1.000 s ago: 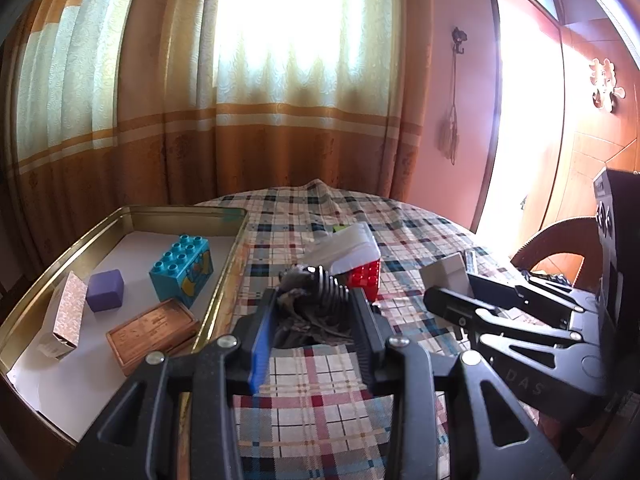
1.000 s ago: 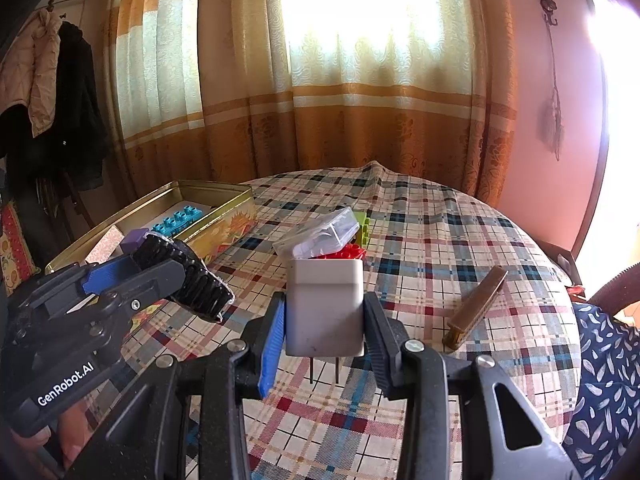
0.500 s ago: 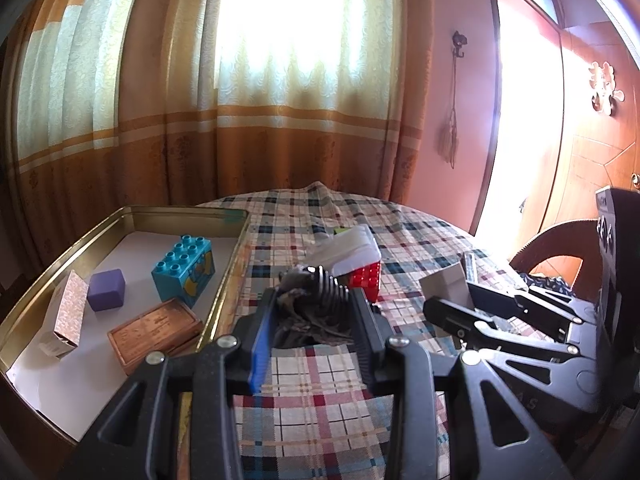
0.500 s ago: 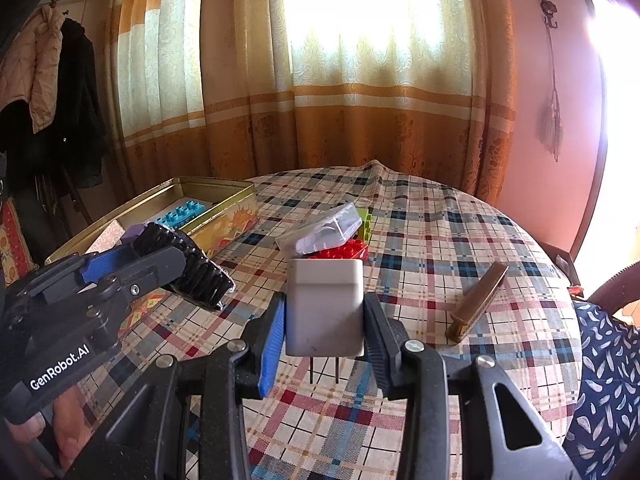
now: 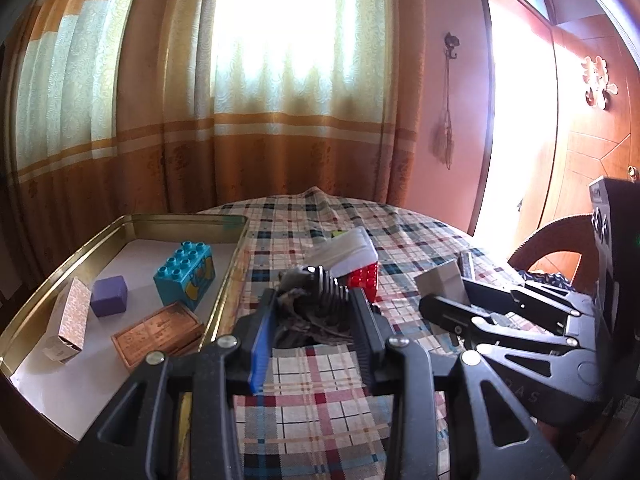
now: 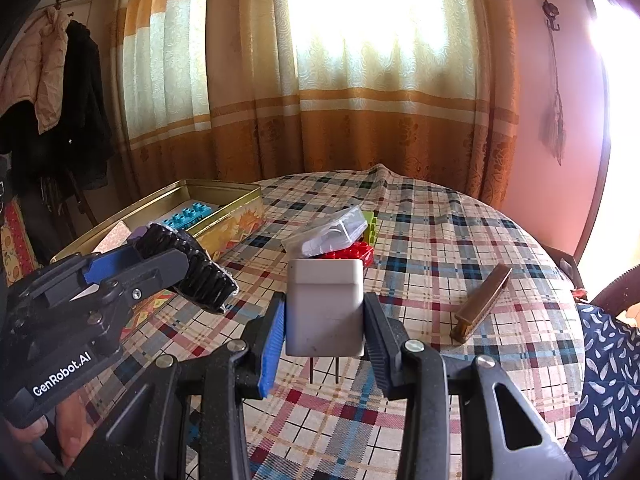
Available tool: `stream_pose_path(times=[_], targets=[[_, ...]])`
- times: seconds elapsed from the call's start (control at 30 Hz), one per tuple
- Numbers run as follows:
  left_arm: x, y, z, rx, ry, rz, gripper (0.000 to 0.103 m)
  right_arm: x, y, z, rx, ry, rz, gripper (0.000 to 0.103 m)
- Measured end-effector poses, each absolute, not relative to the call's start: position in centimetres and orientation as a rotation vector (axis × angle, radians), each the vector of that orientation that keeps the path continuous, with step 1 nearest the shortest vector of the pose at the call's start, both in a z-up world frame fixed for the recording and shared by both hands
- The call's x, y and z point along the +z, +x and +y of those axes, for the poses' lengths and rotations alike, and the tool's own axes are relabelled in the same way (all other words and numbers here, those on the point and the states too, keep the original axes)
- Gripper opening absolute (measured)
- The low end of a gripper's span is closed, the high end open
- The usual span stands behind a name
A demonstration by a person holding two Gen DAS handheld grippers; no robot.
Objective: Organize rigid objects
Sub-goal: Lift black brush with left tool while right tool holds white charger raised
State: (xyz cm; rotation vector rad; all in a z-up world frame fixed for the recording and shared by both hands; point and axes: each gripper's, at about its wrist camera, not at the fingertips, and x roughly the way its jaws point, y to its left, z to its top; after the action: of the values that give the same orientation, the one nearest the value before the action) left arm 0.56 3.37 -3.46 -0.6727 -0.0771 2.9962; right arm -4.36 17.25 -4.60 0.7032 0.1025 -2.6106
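Left gripper is pinched tight on a black ribbed object (some kind of finned or toothed part, can't identify it further), held above the plaid tablecloth just right of the gold tin tray. Right gripper is clamped on a white plug adapter, body upright between the pads, two prongs pointing down, clear of the cloth. In the tray: a teal building block, a purple cube, a brown embossed box and a small speckled carton, all sitting apart from each other on the white liner. On the table beyond the grippers: a red building block with a clear plastic case lying tilted on top of it, and a green piece touching them at the back. A brown bar-shaped item lies alone on the cloth to the right, well away from the block pile. From the right wrist view a hand is visible under the left gripper's body.
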Motion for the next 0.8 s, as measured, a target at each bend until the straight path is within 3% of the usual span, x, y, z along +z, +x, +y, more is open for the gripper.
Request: stream_pose_path(times=[0.13,0.3,0.8], targets=[[-3.4,0.8,3.3,3.013,-0.664,-0.059,0.034,-4.6,-4.3,17.3,-2.582,0.719,0.053,0.04],[-3.3,1.0,2.7,3.019,-0.642,-0.071,0.034,-4.5,-3.2,15.5,-2.581,0.68,0.17,0.041],[-3.5,0.9,2.9,3.009,-0.653,-0.048,0.034,-4.5,-3.3,15.9,-2.572,0.687,0.143,0.041]])
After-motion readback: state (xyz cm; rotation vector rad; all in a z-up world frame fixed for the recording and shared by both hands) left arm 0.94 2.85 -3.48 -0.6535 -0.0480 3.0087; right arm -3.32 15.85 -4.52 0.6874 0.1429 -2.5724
